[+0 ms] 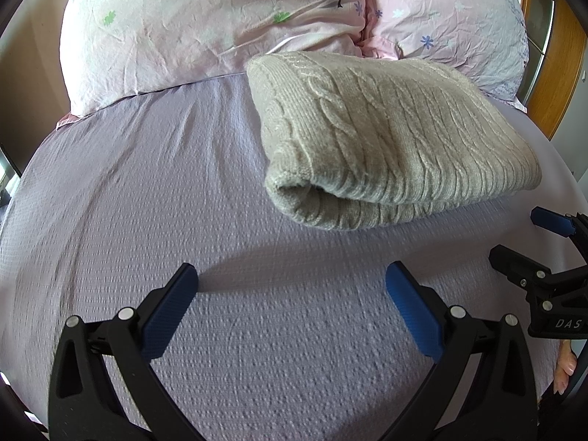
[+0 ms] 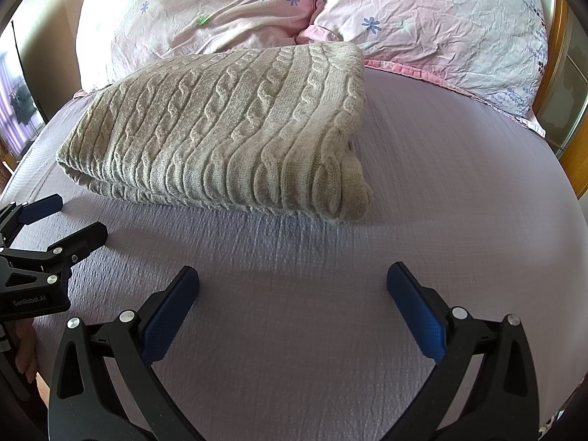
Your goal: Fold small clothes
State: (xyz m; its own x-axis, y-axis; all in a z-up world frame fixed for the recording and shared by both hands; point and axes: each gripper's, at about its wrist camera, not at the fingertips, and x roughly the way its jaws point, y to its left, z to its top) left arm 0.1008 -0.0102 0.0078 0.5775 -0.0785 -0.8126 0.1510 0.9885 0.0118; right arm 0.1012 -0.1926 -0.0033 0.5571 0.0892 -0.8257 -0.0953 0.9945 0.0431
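A beige cable-knit sweater (image 1: 389,139) lies folded into a thick rectangle on the lilac bed sheet (image 1: 220,330), near the pillows; it also shows in the right wrist view (image 2: 228,132). My left gripper (image 1: 292,275) is open and empty, above the sheet in front of the sweater's left end. My right gripper (image 2: 293,275) is open and empty, in front of the sweater's right end. Each gripper shows at the edge of the other's view: the right one (image 1: 518,235), the left one (image 2: 77,217). Neither touches the sweater.
Two pink floral pillows (image 1: 205,25) (image 2: 441,25) lie against the headboard behind the sweater. A wooden bed frame (image 1: 558,84) runs along the right edge. The lilac sheet (image 2: 459,183) spreads around the sweater.
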